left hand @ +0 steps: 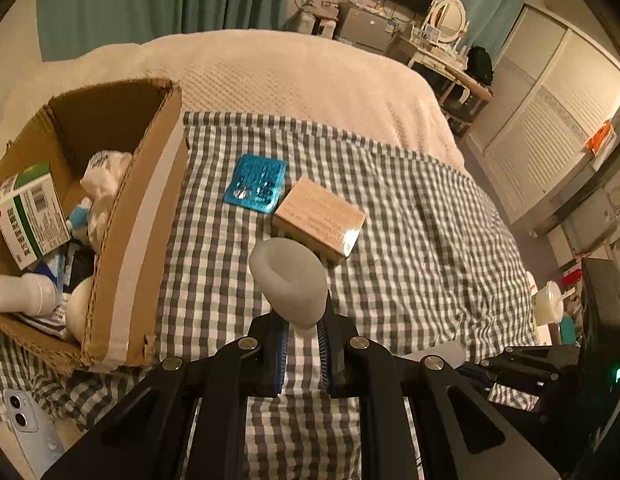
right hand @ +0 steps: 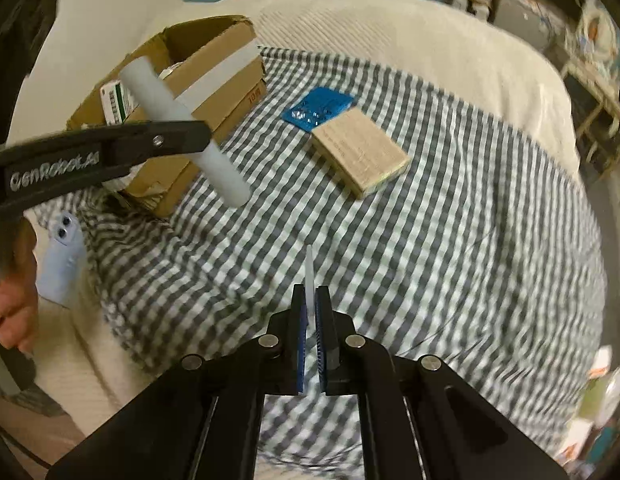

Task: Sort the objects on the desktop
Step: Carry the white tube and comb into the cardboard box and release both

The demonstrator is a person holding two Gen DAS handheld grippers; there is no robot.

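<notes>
The left gripper (left hand: pixel 302 330) pinches a translucent white tube (left hand: pixel 288 280) above the checked cloth (left hand: pixel 409 240); its long axis runs through the jaws. The open cardboard box (left hand: pixel 142 216) lies at ten o'clock, nearest this hand. The right gripper (right hand: pixel 310 304) is pressed together on a thin clear strip (right hand: pixel 309 276).

Left gripper (left hand: pixel 304 332) clamped on a translucent white tube (left hand: pixel 288 280); right gripper (right hand: pixel 311 304) pinched on a thin clear strip (right hand: pixel 309 280), both pitched steeply down.
</notes>
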